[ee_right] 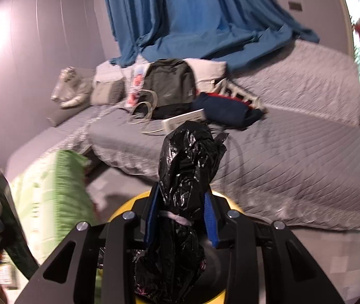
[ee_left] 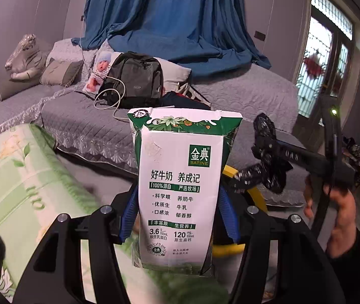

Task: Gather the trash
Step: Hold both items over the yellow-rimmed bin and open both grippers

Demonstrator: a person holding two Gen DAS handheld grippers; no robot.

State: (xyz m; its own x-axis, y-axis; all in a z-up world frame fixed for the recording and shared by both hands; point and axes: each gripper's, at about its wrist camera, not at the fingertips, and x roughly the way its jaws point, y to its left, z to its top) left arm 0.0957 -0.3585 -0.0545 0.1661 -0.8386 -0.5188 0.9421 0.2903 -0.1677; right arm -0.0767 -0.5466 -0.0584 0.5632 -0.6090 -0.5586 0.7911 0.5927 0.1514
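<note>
In the left wrist view my left gripper is shut on a white and green milk carton, held upright in the air. The carton's edge also shows at the far left of the right wrist view. My right gripper is shut on a black plastic trash bag, bunched between the blue pads. The bag and right gripper also show at the right of the left wrist view. A yellow bin sits below both grippers, its rim partly hidden behind them.
A grey quilted sofa fills the background with a dark backpack, a doll, cushions and folded clothes. A green patterned cloth lies at the left. A blue curtain hangs behind.
</note>
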